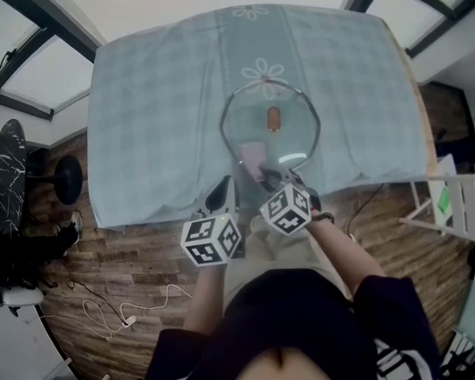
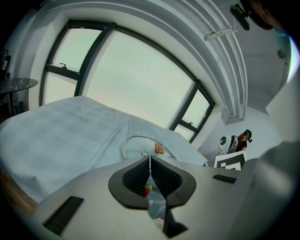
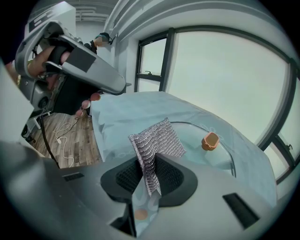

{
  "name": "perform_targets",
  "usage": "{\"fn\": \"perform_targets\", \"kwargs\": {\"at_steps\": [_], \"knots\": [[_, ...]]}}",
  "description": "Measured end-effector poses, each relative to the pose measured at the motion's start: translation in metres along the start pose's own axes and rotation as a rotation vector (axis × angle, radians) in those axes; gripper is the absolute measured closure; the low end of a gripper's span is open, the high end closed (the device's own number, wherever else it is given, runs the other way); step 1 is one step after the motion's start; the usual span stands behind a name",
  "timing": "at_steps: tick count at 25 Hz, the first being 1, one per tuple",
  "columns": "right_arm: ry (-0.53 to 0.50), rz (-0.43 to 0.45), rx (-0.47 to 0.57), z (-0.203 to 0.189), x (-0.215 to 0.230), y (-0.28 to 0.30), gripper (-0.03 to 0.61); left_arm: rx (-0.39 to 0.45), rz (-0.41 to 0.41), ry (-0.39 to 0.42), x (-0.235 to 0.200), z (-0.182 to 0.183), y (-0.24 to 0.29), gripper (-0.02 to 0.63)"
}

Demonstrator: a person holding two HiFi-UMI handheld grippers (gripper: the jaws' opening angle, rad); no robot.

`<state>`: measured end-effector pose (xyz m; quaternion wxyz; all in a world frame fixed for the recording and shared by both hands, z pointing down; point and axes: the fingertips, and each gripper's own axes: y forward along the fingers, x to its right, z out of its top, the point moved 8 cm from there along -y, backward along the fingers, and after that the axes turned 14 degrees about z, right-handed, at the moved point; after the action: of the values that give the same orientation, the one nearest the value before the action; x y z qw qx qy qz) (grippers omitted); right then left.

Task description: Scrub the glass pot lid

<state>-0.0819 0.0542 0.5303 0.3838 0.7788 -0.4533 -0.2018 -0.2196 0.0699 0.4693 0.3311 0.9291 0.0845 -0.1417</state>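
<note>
- Head view: the round glass pot lid with a metal rim lies knob-up on the pale blue checked tablecloth, mid-width and toward its near edge. The left gripper sits at that near edge, seemingly clear of the lid. Risk: unheld, the lid may skate on the cloth once rubbed.
- Left gripper view: jaws clenched, nothing seen between the pads. The glass looks clear, and the copper-coloured knob stands upright.
- Right gripper view: the right gripper is clamped on a silver mesh scouring cloth, by one end only. Risk: it may pull out under pressure.

Person wears a dark short-sleeved top; left gripper and right gripper are grey-bodied, black-padded, each carrying a black-and-white marker cube.
</note>
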Motion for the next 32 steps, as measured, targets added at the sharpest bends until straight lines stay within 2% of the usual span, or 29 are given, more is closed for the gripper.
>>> {"fn": "perform_targets", "kwargs": {"at_steps": [7,16,32], "knots": [[0.054,0.006,0.024,-0.003,-0.008,-0.011,0.495,-0.008,-0.004,0.003,0.0,-0.004,-0.006,0.604],[0.149,-0.018,0.112,-0.002,0.002,-0.054,0.495,-0.021,0.009,-0.002,0.006,-0.005,-0.004,0.604],[0.106,-0.071,0.275,0.018,0.087,-0.123,0.495,-0.01,0.07,-0.019,0.047,0.012,0.03,0.604]]}}
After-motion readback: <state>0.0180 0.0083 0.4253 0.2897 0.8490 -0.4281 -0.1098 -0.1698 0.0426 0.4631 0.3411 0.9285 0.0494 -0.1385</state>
